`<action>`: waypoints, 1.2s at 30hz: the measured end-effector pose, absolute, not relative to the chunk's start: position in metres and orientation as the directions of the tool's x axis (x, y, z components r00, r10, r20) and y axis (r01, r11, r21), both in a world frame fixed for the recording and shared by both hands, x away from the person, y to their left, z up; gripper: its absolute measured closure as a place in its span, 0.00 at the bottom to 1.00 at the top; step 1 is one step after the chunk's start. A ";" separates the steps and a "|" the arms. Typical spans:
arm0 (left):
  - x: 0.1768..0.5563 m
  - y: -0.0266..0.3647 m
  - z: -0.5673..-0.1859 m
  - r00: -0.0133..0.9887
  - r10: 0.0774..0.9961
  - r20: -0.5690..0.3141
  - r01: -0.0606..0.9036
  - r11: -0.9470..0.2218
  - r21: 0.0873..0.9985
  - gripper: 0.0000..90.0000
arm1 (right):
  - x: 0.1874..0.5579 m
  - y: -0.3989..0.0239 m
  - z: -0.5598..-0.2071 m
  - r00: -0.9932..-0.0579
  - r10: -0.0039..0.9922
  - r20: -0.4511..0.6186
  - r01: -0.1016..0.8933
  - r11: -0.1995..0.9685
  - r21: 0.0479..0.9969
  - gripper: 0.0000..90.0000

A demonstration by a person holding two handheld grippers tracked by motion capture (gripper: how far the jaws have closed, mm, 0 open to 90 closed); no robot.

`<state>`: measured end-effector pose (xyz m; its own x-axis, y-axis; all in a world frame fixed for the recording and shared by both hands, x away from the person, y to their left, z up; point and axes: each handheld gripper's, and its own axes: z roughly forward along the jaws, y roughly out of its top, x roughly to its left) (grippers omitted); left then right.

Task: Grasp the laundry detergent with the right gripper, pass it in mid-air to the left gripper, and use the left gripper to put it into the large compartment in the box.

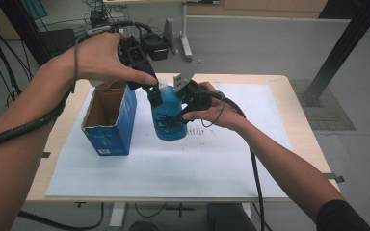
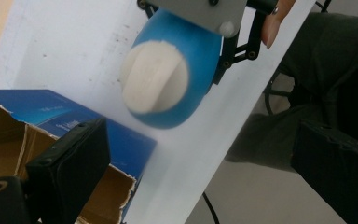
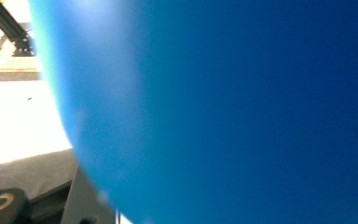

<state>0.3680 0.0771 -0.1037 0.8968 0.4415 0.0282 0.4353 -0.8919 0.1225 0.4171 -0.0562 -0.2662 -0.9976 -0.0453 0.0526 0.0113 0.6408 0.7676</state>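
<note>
Blue bottle (image 1: pixel 167 115) stands upright on the white sheet (image 1: pixel 221 163) mid-table, just right of the open blue carton (image 1: pixel 110 120), apart from it by a thin gap. I see the right gripper (image 1: pixel 185 103) clamped on the bottle's body from the right side, jaws on either flank, grey plate above it; that is a firm grasp on the bottle. Left gripper (image 1: pixel 153 91) sits at the bottle's top, jaw tips down beside the white cap (image 1: pixel 163 85). From the high view I can't tell whether they touch the cap. Left gripper view settles the spread: its two black jaws stand wide apart at the frame's bottom corners with nothing between them, so it's released, and the cap (image 2: pixel 154 77) lies ahead of them, seen end-on, blurred. That same view shows the right gripper's linkage and plate against the far side of the bottle (image 2: pixel 186 60), plus the carton's torn cardboard lip (image 2: pixel 121 179) right beside the left jaw, which the high view doesn't resolve. Right gripper view gives me the bottle's blue wall (image 3: pixel 223 112) pressed close to the lens, with a strip of white sheet (image 3: pixel 18 121) at the left. Table (image 1: pixel 303 125) edge shows bare wood around the sheet.
</note>
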 end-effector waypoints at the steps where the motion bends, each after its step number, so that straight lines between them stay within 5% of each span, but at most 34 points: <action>1: 0.367 0.076 -0.104 0.900 0.435 0.023 0.430 -0.895 0.123 0.06 | 0.416 -0.055 -0.266 -0.998 -0.053 0.046 0.001 0.638 0.770 0.49; 36: 0.368 0.064 -0.127 0.926 0.376 -0.030 0.377 -0.924 0.059 0.05 | 0.386 -0.043 -0.247 -0.981 -0.190 -0.030 -0.137 0.579 0.804 0.49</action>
<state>0.3684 0.0642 -0.1274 0.9263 0.3757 -0.0303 0.3768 -0.9244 0.0595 0.3857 -0.0429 -0.2471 -0.9813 -0.1901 -0.0298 -0.1366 0.5790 0.8038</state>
